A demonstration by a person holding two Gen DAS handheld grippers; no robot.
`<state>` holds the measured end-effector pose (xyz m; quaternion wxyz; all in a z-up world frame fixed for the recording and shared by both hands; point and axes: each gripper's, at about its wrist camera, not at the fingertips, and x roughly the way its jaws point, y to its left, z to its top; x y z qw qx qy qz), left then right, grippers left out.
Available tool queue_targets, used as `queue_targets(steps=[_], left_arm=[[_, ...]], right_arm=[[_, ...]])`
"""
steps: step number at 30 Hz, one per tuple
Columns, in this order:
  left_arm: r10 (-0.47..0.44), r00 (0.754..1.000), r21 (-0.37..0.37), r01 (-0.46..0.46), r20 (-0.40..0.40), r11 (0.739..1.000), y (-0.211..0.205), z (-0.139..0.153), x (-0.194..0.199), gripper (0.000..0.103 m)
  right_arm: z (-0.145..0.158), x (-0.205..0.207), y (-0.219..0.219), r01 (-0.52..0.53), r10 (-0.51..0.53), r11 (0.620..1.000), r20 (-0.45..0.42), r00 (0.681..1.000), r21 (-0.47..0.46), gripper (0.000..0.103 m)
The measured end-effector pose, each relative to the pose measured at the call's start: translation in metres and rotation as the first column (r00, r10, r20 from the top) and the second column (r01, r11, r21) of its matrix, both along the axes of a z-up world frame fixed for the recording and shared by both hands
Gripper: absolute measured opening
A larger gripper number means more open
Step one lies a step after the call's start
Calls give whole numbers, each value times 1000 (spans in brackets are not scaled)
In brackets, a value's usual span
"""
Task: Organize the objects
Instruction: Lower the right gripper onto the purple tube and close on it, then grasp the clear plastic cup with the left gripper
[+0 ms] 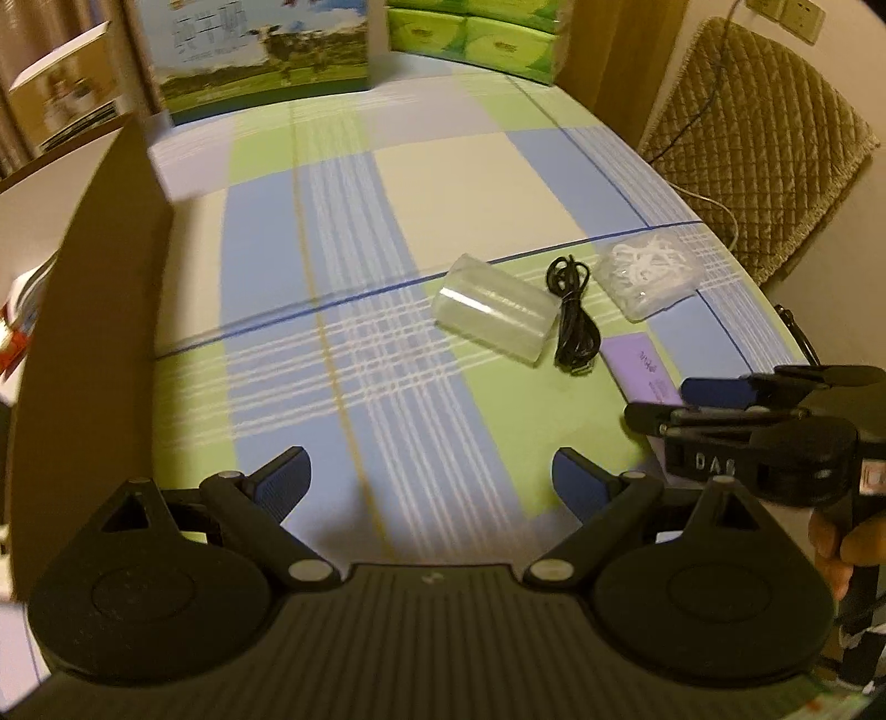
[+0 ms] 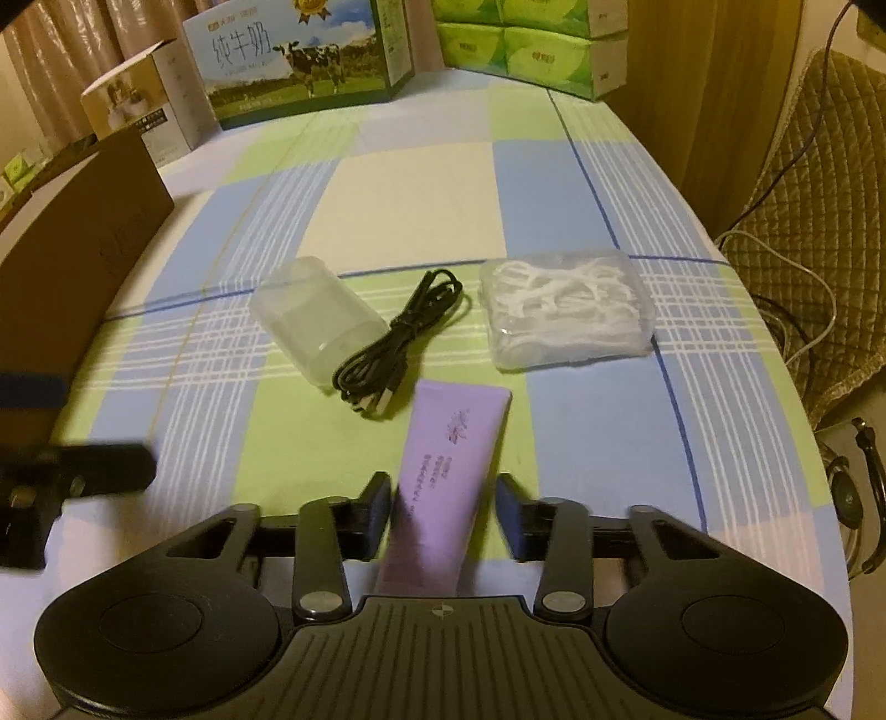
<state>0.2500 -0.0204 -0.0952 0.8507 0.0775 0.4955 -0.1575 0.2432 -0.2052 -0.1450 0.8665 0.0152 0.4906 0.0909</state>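
**Purple tube sits between the right gripper's pads on the plaid table**

The purple tube (image 2: 443, 476) lies lengthwise at 6 o'clock in the right wrist view, its near end running under the tool body. The right gripper (image 2: 443, 507) straddles it: the left pad touches or nearly touches the tube's edge, while a sliver of cloth shows between the tube and the right pad, so the jaws bracket it without a visible squeeze from both sides.

In the left wrist view the left gripper (image 1: 431, 479) hangs released, its blue pads spread wide over bare plaid tablecloth (image 1: 387, 183) with nothing between them. At 3 o'clock there the right tool appears side-on, with part of a hand (image 1: 836, 545) on its handle.

Farther out, at about 12 o'clock in the right wrist view, three things lie in a row: a clear plastic container (image 2: 315, 324) on its side at 11 o'clock, a coiled black cable (image 2: 401, 343) just beside it, its plug near the tube's far end, and a clear bag of white floss picks (image 2: 565, 310) at 1 o'clock.

A brown cardboard box (image 2: 77, 266) stands at 9 o'clock. At the far table edge sit a milk carton (image 2: 299, 55) with a cow picture and green tissue packs (image 2: 531, 44).
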Motion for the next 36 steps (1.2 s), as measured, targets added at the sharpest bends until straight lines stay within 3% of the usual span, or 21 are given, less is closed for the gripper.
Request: queue_targets(steps=[8, 18, 27, 32, 36], left_arm=[[-97, 995, 18, 97, 20, 995, -21, -13, 30, 92], [-219, 975, 45, 217, 31, 975, -45, -33, 65, 92], [-290, 956, 67, 287, 51, 956, -59, -48, 86, 91], [-310, 949, 34, 308, 53, 951, -60, -55, 86, 71], [-291, 955, 31, 290, 60, 957, -55, -55, 80, 71]], right_arm=[[-1, -9, -21, 94, -94, 995, 7, 996, -29, 31], [4, -2, -70, 331, -329, 942, 39, 943, -53, 31], [7, 0, -78, 345, -343, 937, 48, 938, -48, 31], [4, 3, -76, 324, -320, 944, 61, 945, -64, 31], [2, 1, -74, 282, -277, 956, 70, 958, -83, 31]])
